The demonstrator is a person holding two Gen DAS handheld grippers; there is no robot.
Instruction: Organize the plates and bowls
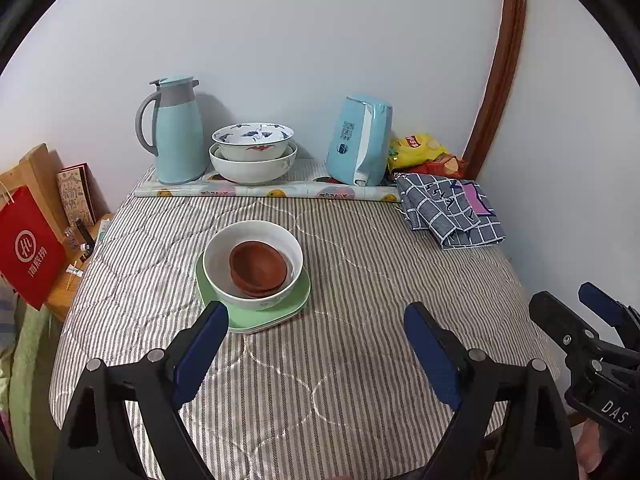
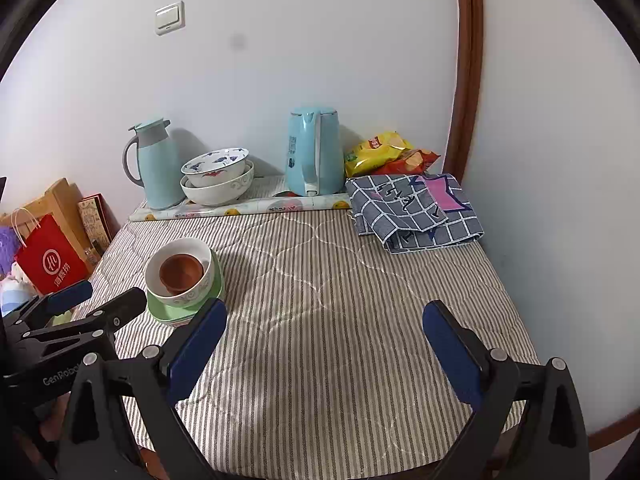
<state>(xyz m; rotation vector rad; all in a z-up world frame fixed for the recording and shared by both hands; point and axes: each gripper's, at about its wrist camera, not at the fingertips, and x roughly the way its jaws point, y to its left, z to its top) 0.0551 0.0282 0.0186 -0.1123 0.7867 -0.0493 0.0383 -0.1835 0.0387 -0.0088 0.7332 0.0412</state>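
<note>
I saw a white bowl (image 1: 252, 264) holding nested brown dishes (image 1: 258, 268), stacked on green plates (image 1: 280, 316) at my left gripper's (image 1: 316, 340) eleven o'clock. Both grippers, left and right (image 2: 324, 340), were spread wide, empty. Bare striped cloth (image 1: 360, 272) ran toward three o'clock.

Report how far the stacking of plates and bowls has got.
Done: brown dishes nested in a white bowl on green plates; patterned bowl nested in another bowl behind. In hand: nothing; left hand-held gripper and right hand-held gripper are open. Left: possibly merging both stacks.
</note>
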